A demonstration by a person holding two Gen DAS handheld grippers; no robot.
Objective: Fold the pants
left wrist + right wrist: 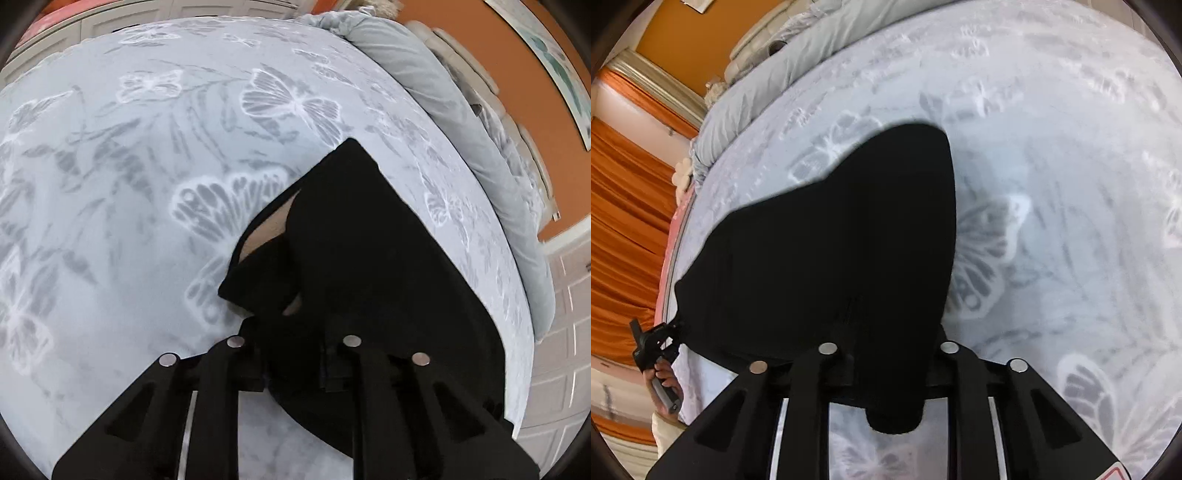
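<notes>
Black pants (369,240) lie on a pale blue bed cover (129,184) printed with butterflies. A bit of tan lining shows where the cloth is turned back. My left gripper (293,350) is shut on the near edge of the pants, with black cloth bunched between its fingers. In the right wrist view the pants (831,240) spread as a dark sheet. My right gripper (888,354) is shut on a fold of them that hangs down between the fingers. At the far left of that view the left gripper (659,339) grips the pants' corner, held by a hand (665,380).
A rolled grey-blue duvet (443,110) lies along one side of the bed, against a cream headboard (469,62) and an orange wall. Orange curtains (620,221) hang beyond the bed's edge. Pale floor tiles (565,332) show past the mattress.
</notes>
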